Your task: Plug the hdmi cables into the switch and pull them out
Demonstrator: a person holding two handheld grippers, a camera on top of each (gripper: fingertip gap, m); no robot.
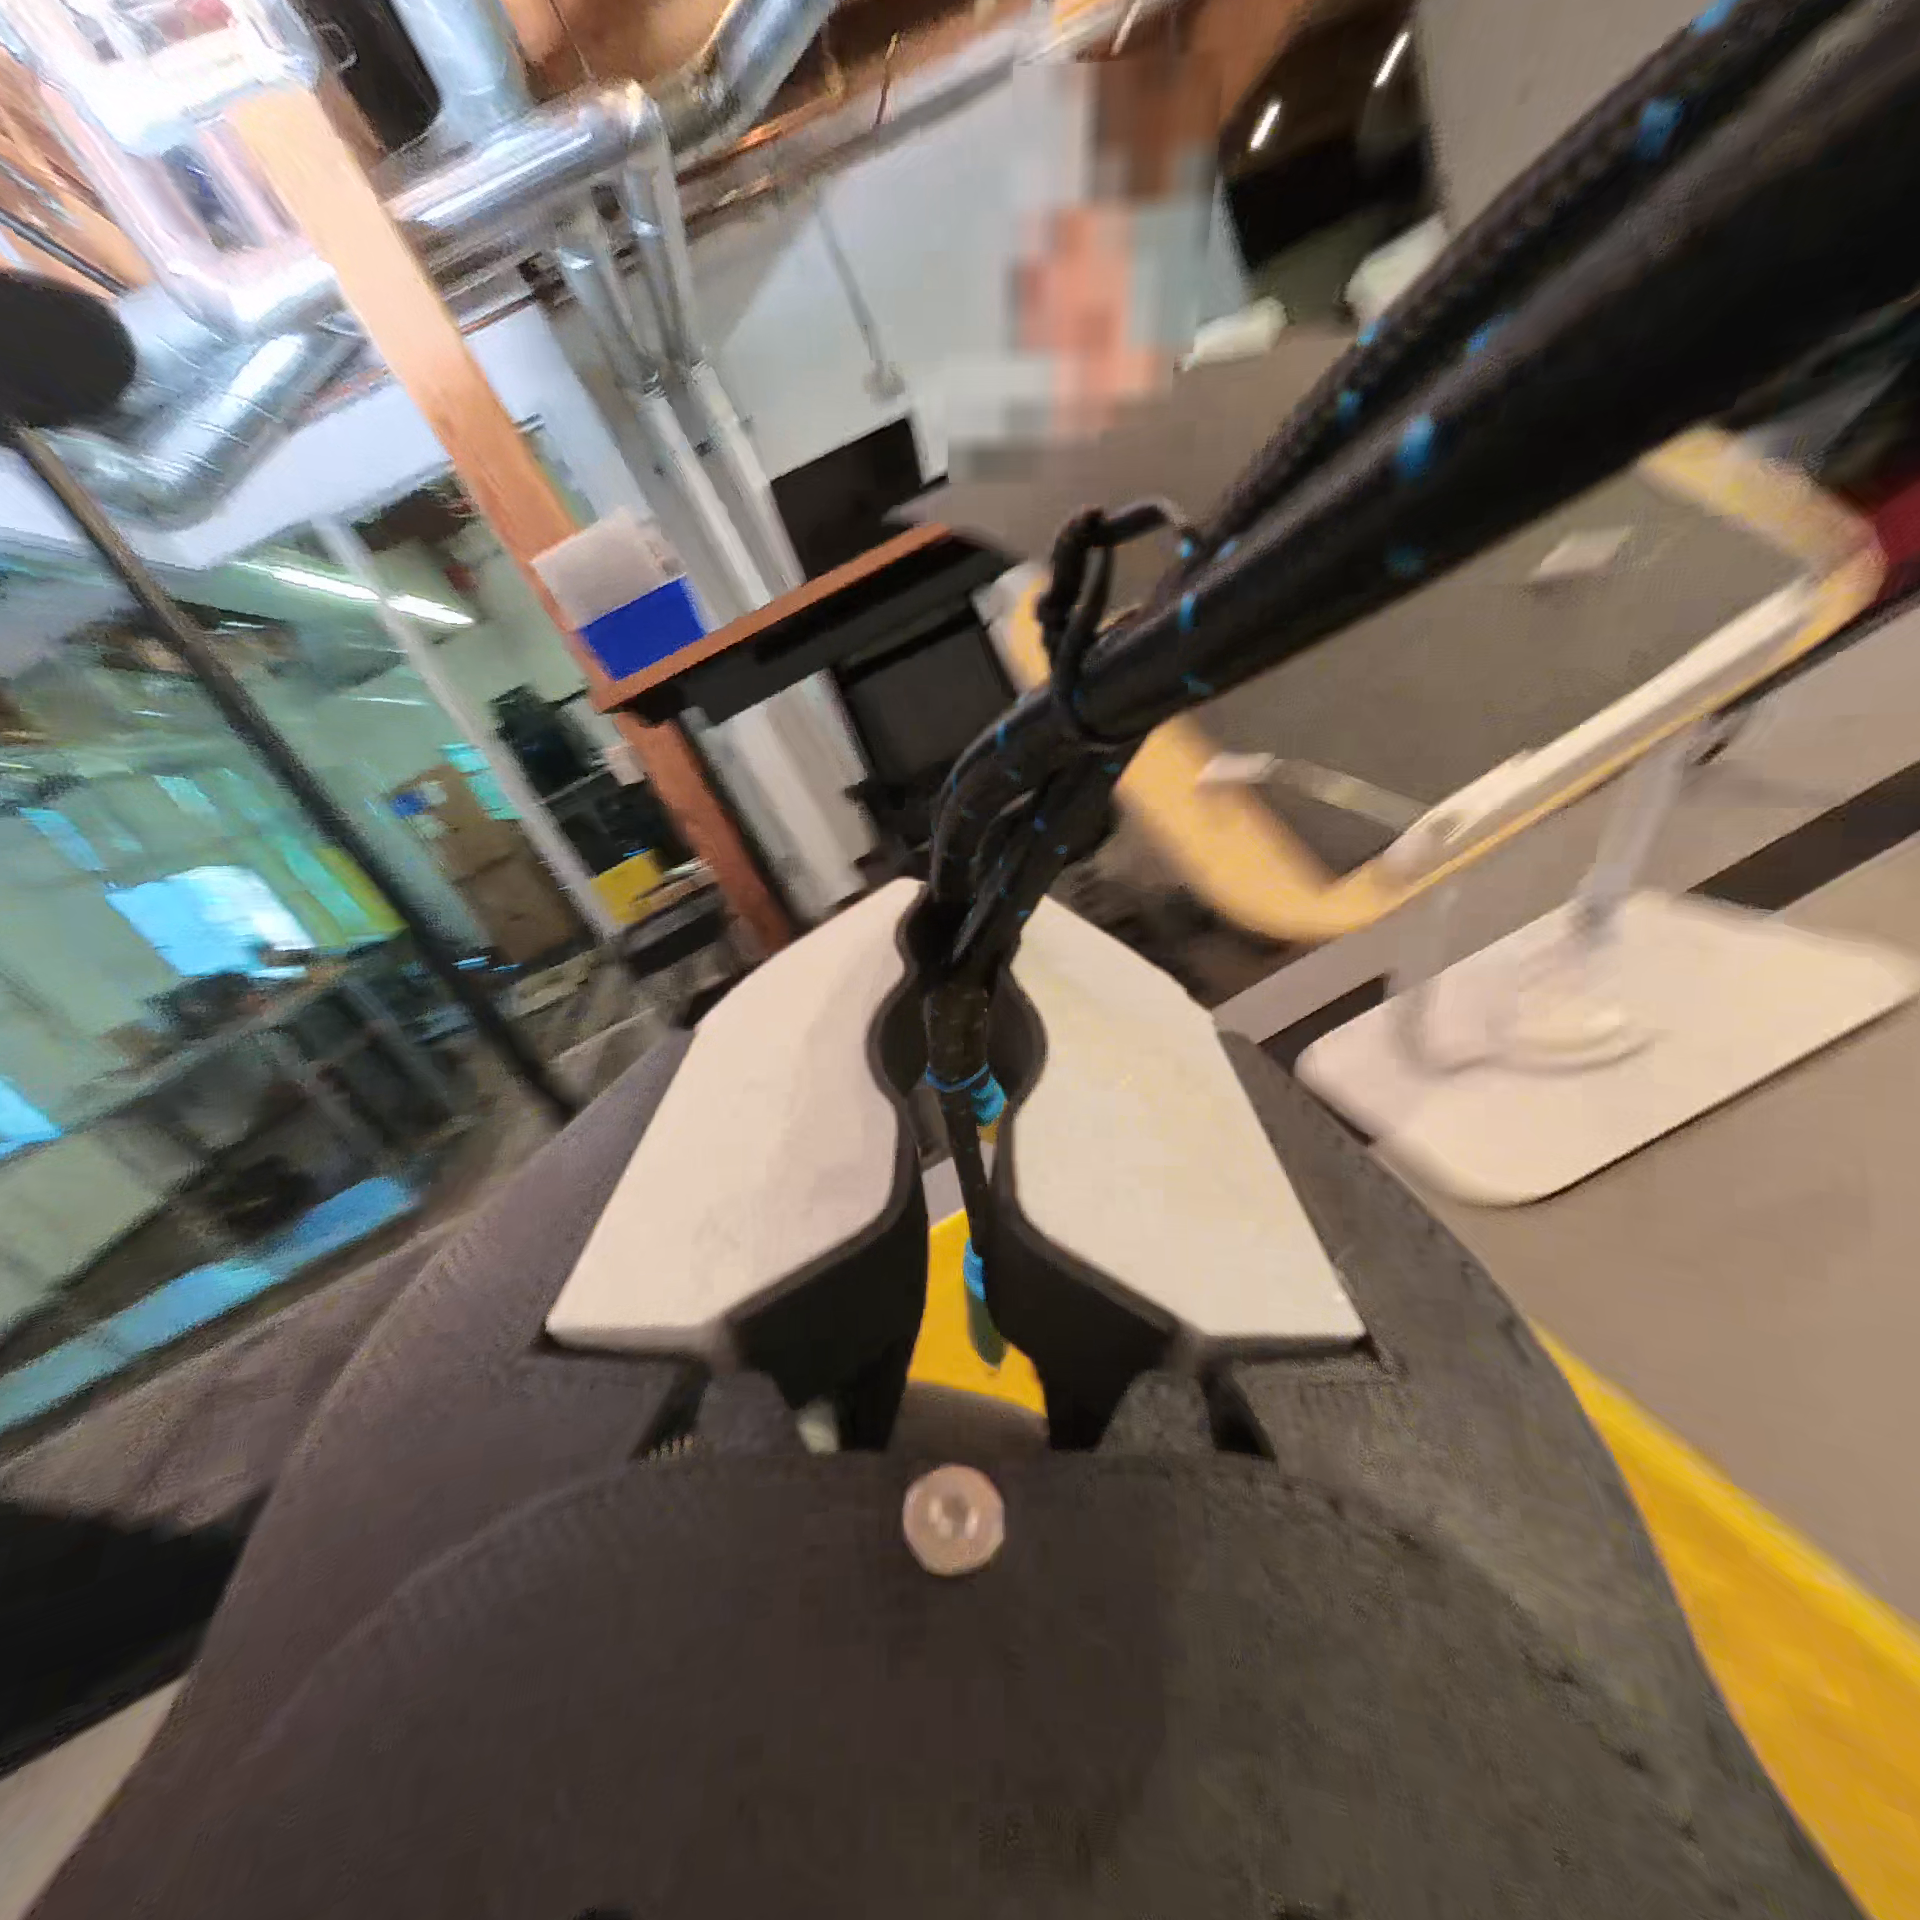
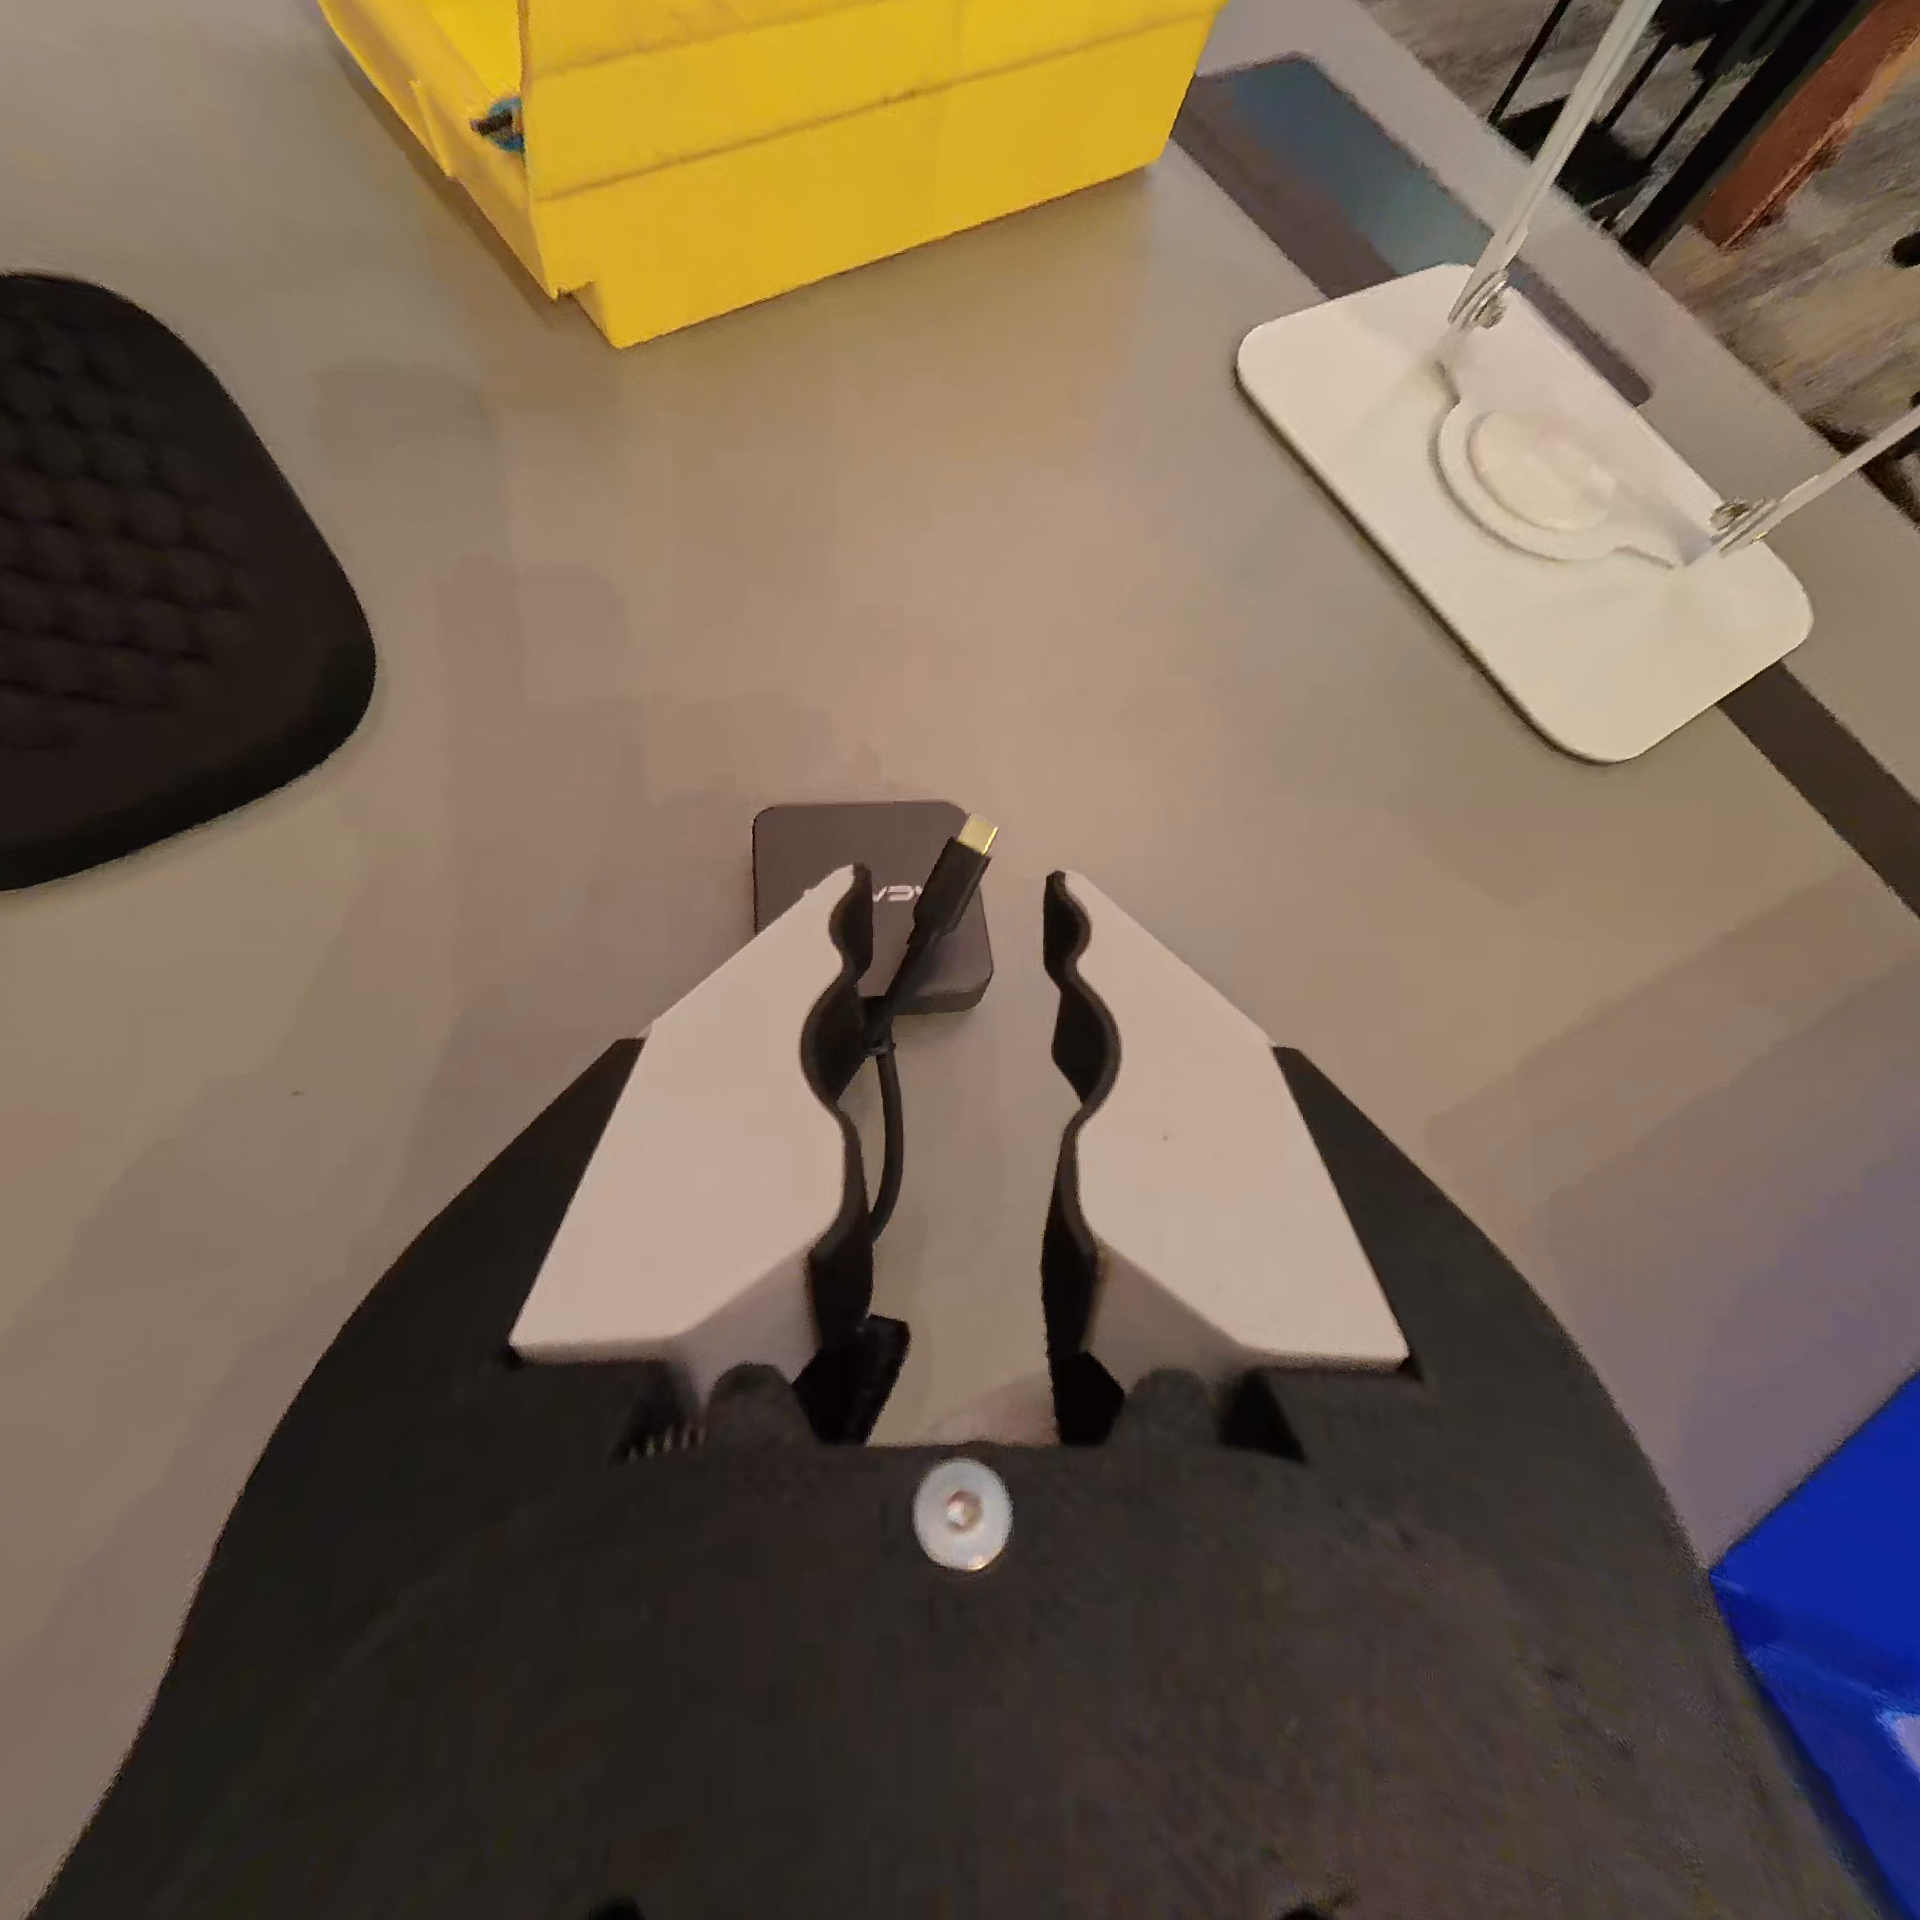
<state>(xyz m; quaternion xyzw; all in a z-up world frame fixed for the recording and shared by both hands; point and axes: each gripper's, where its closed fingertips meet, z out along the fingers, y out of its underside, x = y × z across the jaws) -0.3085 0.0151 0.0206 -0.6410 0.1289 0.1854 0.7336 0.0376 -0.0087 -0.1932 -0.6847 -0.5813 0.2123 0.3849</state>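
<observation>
In the left wrist view, my left gripper [image 1: 961, 914] is shut on a coiled bundle of black braided HDMI cable with blue flecks [image 1: 1351, 561]. It holds the bundle up in the air, and the strands run off to the upper right. In the right wrist view, my right gripper [image 2: 948, 888] is open and empty, low over a small black switch box [image 2: 810, 847] on the grey table [image 2: 727, 582]. The switch's short black lead [image 2: 888, 1101] lies between the fingers, and its gold plug [image 2: 977, 834] rests on the box. The switch's ports are hidden.
A yellow bin [image 2: 831, 177] stands at the far side of the table, with a bit of black-and-blue cable at its left edge. It also shows under the left gripper [image 1: 1766, 1621]. A black padded mat [image 2: 135, 582] lies left, a white lamp base [image 2: 1507, 499] right, and a blue item [image 2: 1829, 1621] near right. There is about 40 cm between the tips of the two grippers.
</observation>
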